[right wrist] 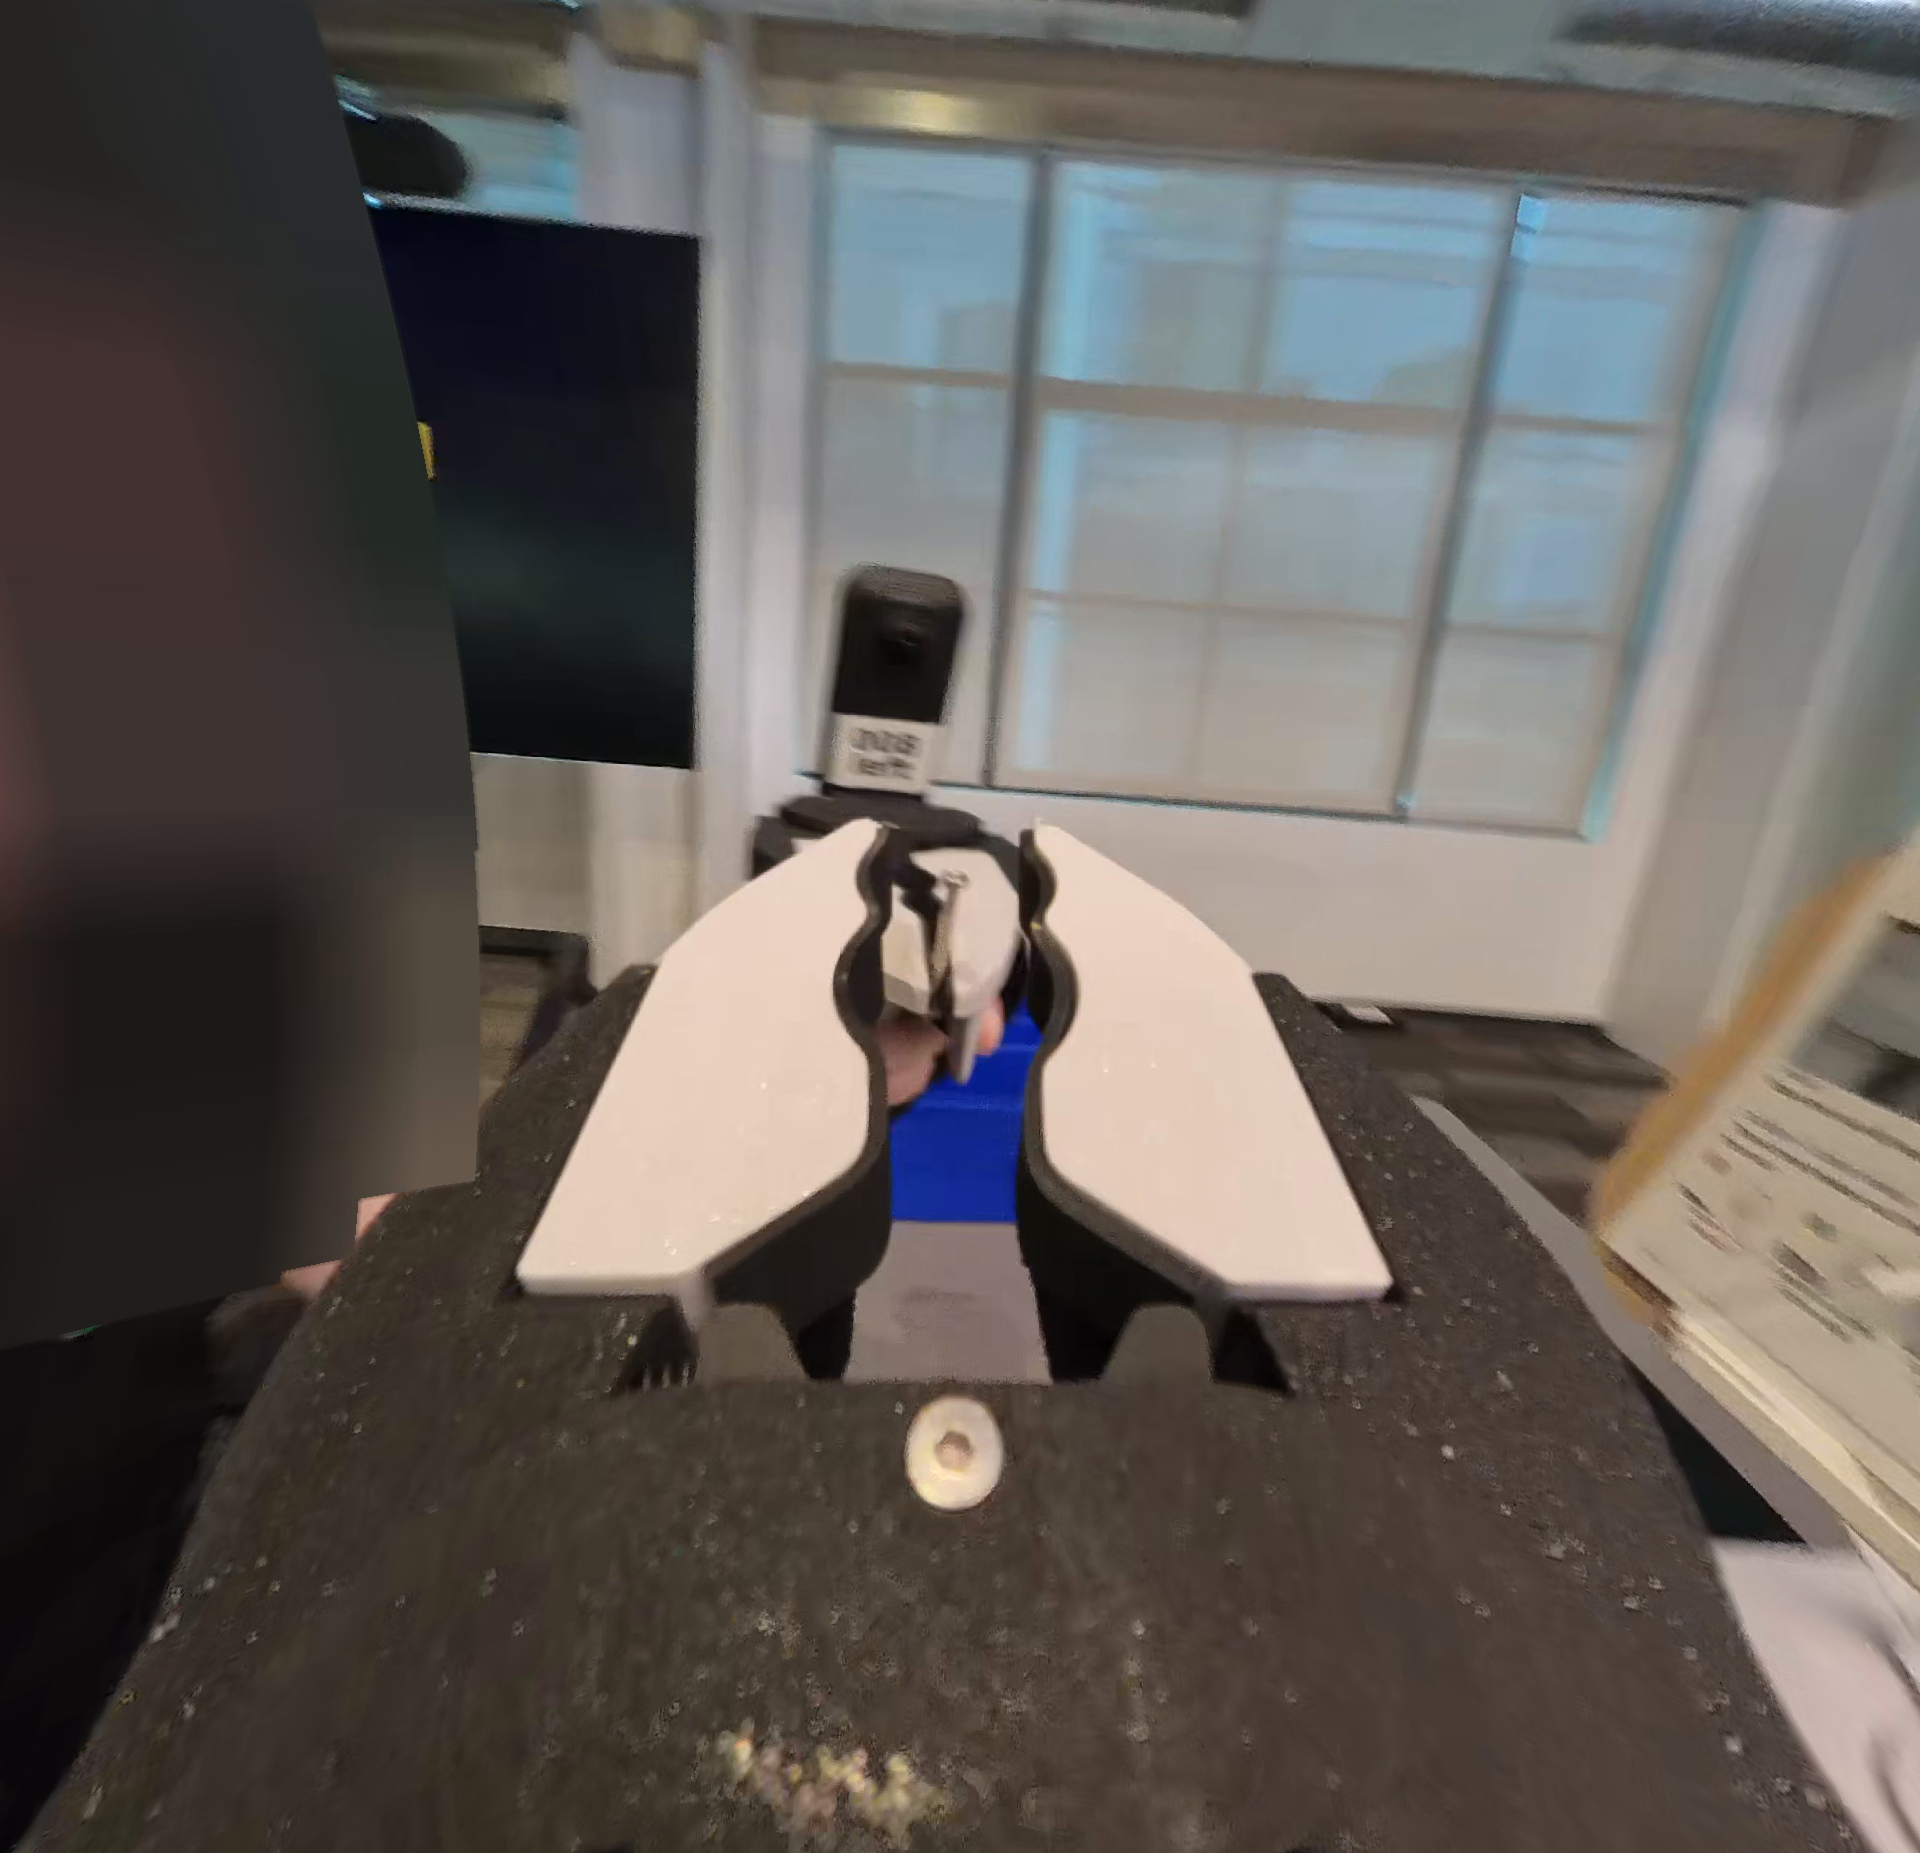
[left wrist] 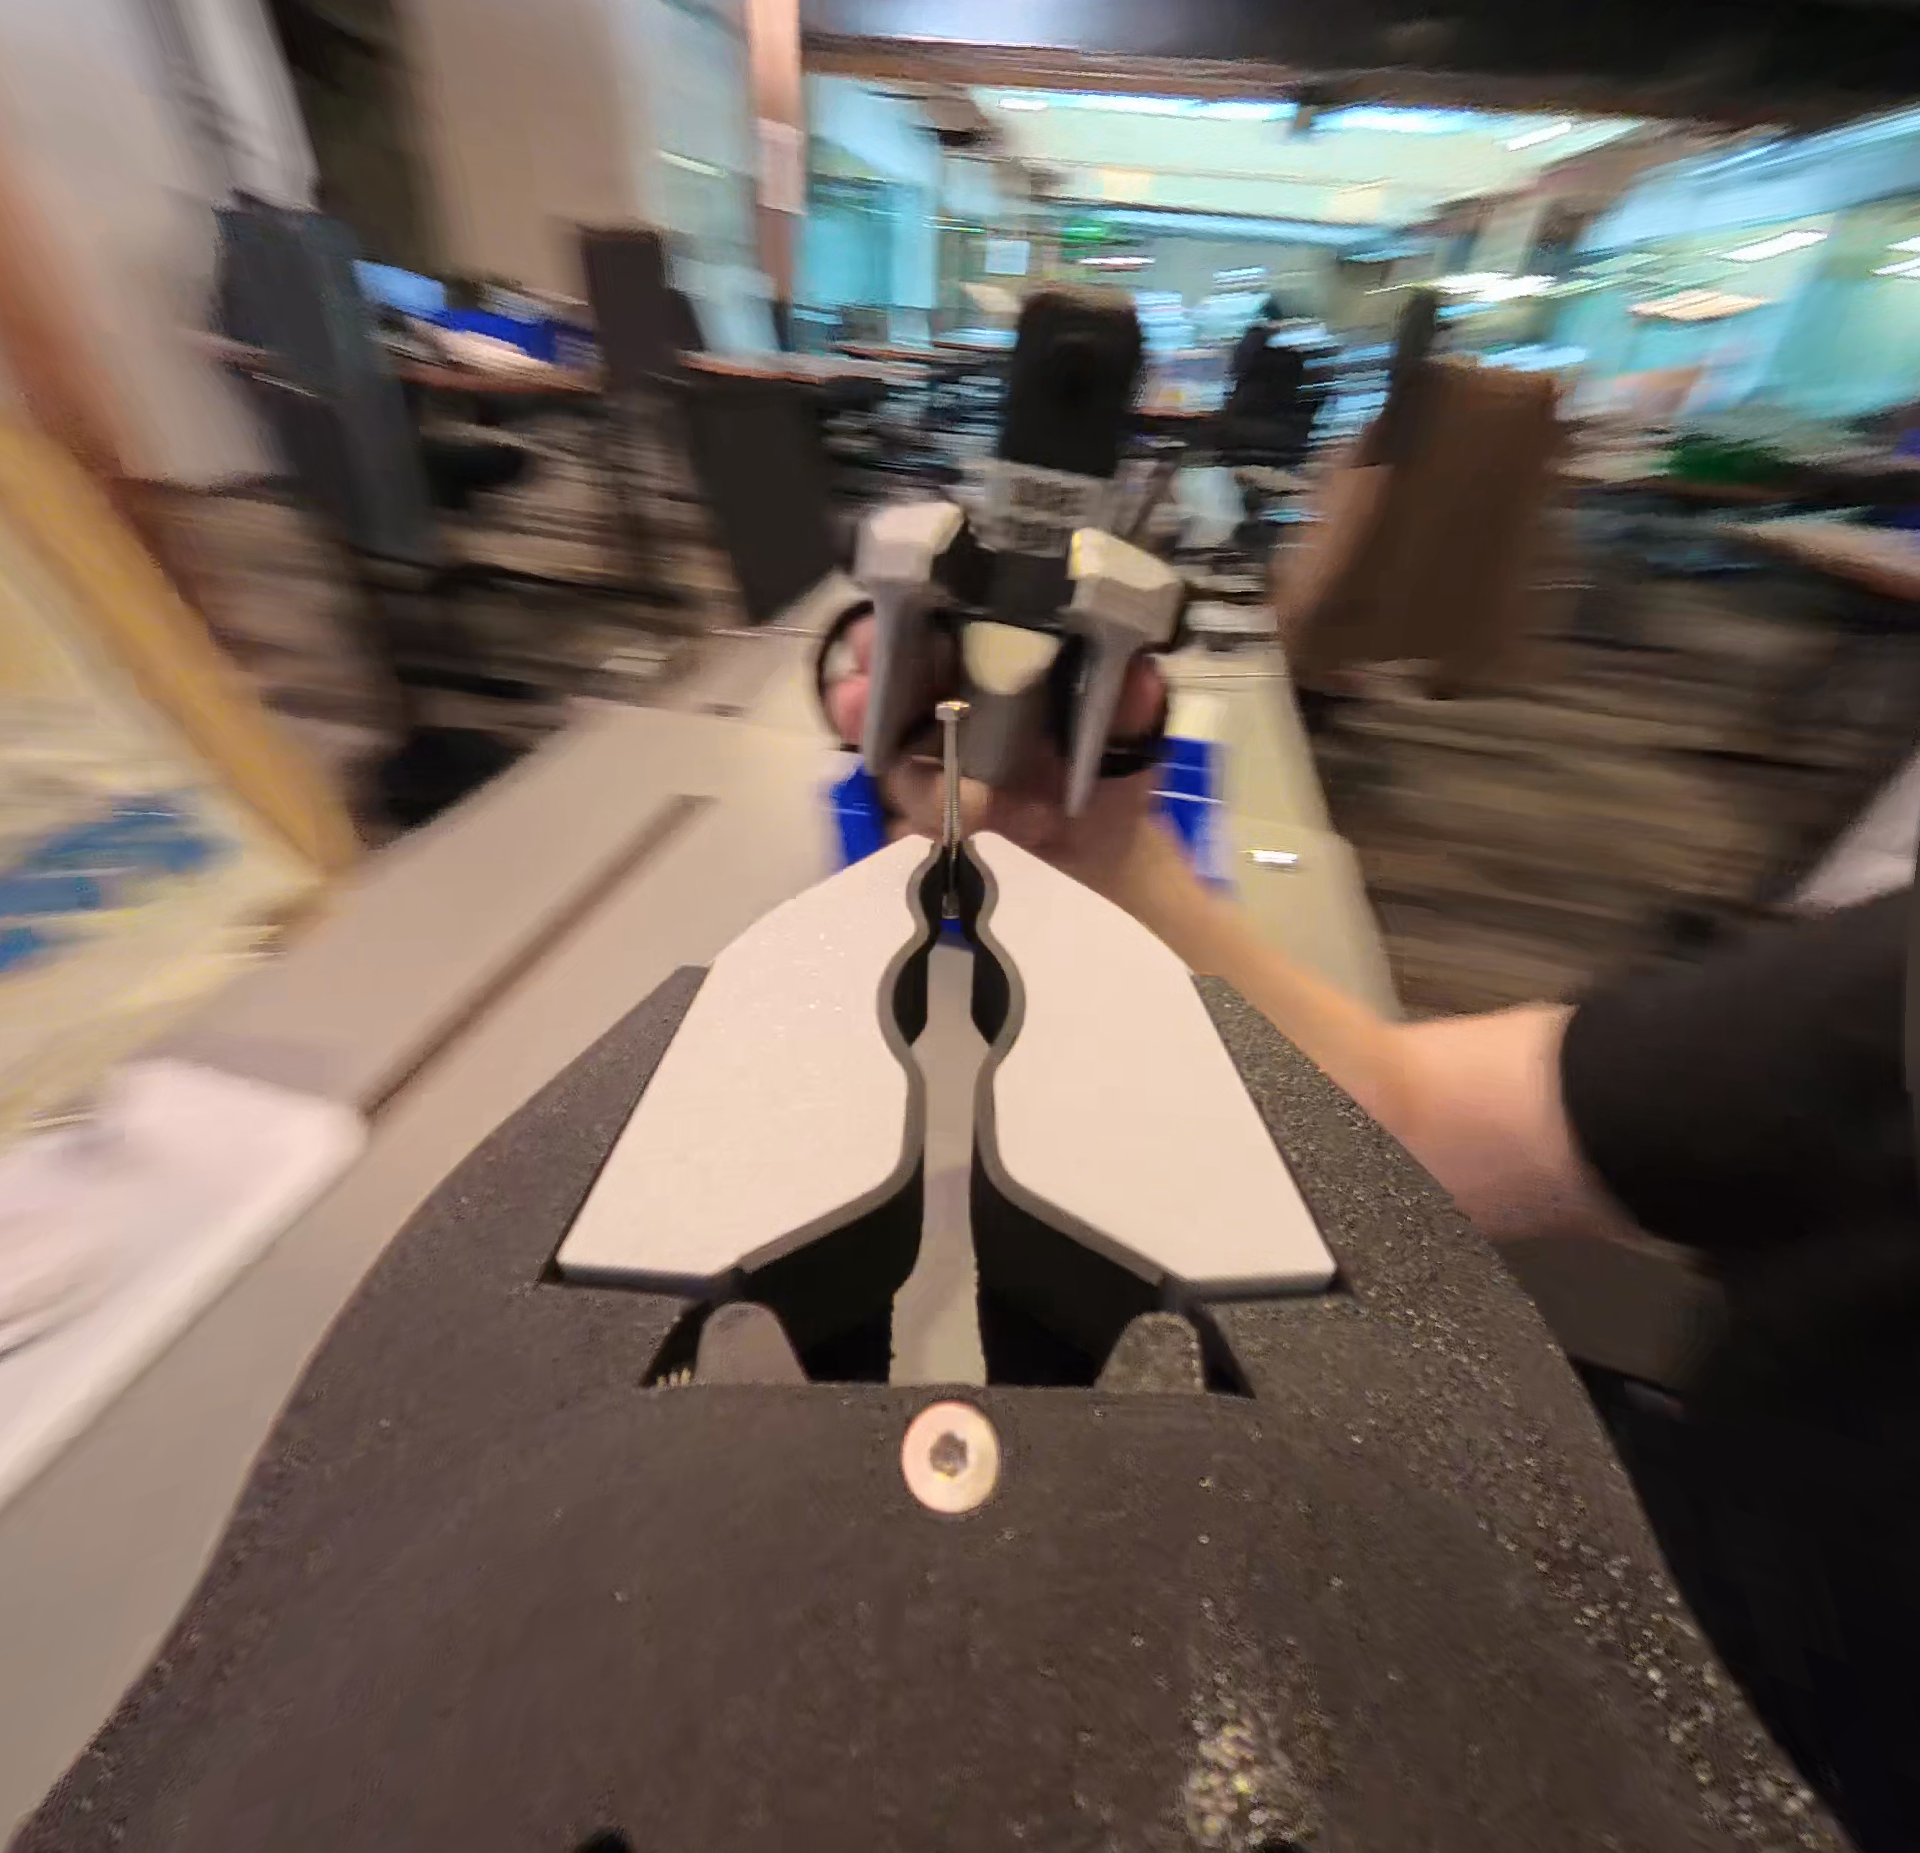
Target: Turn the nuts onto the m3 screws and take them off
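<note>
We find the left tongs [left wrist: 951,847] closed on the lower shank of the screw [left wrist: 950,795], which stands upright with its head uppermost, raised above the bench [left wrist: 540,930]. The right tongs [left wrist: 977,795] sit parted just beyond it, gripping nothing that we can see; no nut is visible. We judge the approach under way: keep the screw steady, bring the right tongs square to its axis, and avoid knocking it askew

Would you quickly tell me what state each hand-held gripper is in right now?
Left hand-held gripper: shut on the screw, head pointing away.
Right hand-held gripper: open, holding nothing.
</note>
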### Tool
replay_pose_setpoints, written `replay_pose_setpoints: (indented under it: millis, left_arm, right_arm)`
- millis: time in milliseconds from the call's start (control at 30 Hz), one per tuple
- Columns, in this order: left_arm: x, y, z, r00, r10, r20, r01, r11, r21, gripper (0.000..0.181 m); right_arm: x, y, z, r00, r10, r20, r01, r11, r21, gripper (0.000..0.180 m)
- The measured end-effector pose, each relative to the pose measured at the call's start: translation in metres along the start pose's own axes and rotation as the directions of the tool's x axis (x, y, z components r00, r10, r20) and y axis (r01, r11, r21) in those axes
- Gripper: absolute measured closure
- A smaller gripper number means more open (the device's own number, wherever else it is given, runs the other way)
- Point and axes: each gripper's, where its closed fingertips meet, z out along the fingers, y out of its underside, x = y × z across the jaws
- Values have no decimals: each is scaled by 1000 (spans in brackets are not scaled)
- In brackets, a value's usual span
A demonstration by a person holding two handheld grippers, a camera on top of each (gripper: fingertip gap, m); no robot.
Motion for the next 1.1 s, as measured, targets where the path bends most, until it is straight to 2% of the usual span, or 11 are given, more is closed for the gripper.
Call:
replay_pose_setpoints:
  millis: [100,433,633,1100]
  left_arm:
    - [-4,-6,-5,996,43,81,-45,999,18,179]
    - [-9,-1,-4,987,72,147,-71,997,-11,178]
    - [-6,0,-4,990,60,131,-60,998,0,178]
    - [-1,-1,-1,996,43,83,-44,999,7,179]
  right_arm:
    - [12,8,8,990,-14,-137,3,997,-79,155]
    - [14,18,26,956,-39,-292,-8,987,-157,160]
    - [11,19,26,968,-8,-250,-32,988,-154,169]
    - [2,18,25,986,21,-162,-47,987,-157,174]
